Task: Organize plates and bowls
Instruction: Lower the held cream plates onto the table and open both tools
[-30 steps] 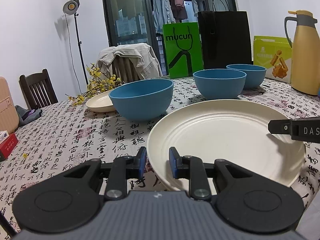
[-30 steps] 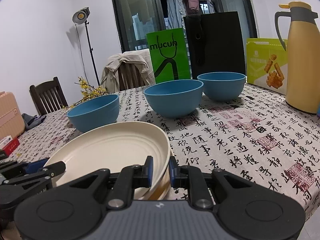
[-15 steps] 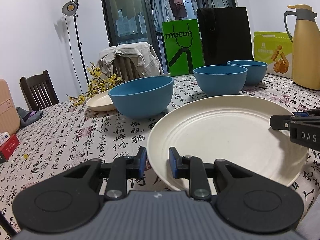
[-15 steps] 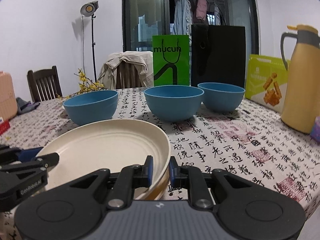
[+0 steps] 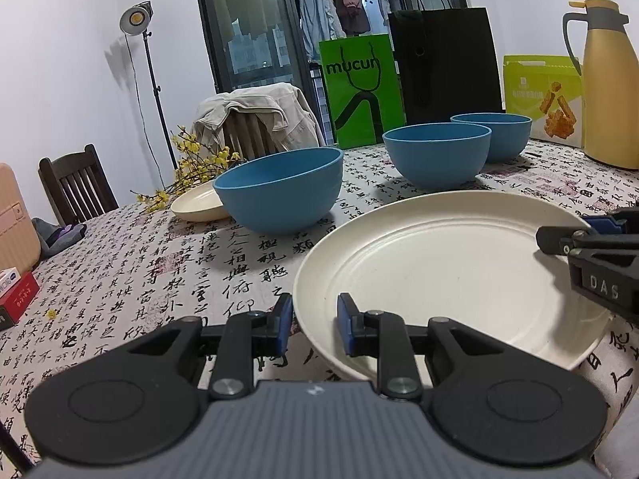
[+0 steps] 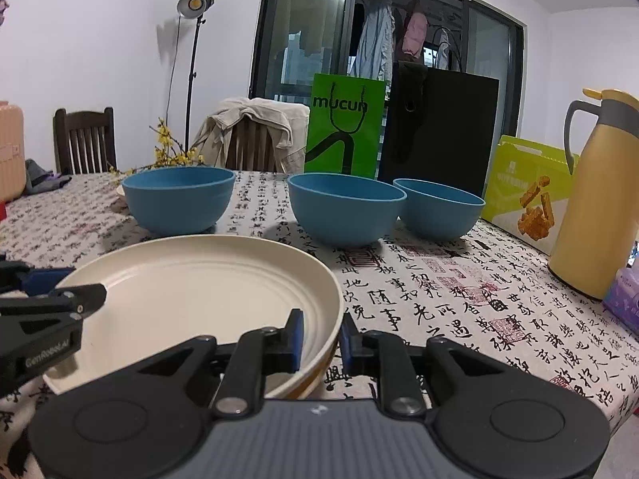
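Left gripper (image 5: pixel 313 319) pinching the near rim of the large cream plate (image 5: pixel 439 271) at its 7 o'clock edge, one blue pad outside the rim, the other inside on the sloping wall. Right gripper (image 6: pixel 321 335) astride the same plate's rim at about 4 o'clock, jaws just now easing apart, rim between them, inner pad clear of the wall. Plate itself low over the near edge of the calligraphy-print tablecloth (image 5: pixel 159 279), tipped slightly; whether touching the cloth, cannot tell. Beyond the plate, at 11 o'clock, the nearest blue bowl (image 5: pixel 279 191); at 12 o'clock the middle blue bowl (image 5: pixel 435 155); just behind that, toward 1 o'clock, the far blue bowl (image 5: pixel 499 135). Beside the nearest bowl, at its 9 o'clock, a small cream plate (image 5: pixel 197 205). At 2 o'clock, a yellow flask (image 5: pixel 607 92).
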`<state>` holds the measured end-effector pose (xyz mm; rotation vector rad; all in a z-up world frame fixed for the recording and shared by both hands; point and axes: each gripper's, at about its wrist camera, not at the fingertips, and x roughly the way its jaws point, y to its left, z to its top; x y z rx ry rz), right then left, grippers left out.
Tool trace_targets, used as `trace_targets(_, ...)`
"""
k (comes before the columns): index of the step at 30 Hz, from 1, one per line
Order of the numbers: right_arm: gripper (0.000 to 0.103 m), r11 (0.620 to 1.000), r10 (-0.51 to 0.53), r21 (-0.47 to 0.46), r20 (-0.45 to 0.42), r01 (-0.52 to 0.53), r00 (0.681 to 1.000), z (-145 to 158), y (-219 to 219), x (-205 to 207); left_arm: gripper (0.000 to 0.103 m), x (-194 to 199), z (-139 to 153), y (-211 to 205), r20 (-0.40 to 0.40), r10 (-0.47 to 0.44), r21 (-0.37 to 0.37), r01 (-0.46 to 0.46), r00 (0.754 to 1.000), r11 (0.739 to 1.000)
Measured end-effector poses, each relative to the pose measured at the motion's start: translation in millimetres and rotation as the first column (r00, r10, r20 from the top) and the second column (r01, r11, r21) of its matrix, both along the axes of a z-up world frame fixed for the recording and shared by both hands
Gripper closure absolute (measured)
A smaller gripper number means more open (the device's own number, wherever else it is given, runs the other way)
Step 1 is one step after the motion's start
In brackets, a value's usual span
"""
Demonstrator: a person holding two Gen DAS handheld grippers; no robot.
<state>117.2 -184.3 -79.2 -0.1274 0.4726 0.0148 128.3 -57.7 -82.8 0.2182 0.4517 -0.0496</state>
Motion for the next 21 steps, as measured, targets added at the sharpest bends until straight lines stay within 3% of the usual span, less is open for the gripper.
trace_targets(21, 0.083, 0.999, 0.014, -0.032, 0.016, -0.014, 1.0, -8.4, 1.6, 1.3, 0.079, 5.0, -0.7, 1.2, -0.029, 0.003, -0.001, -0.003, 1.0, 1.0)
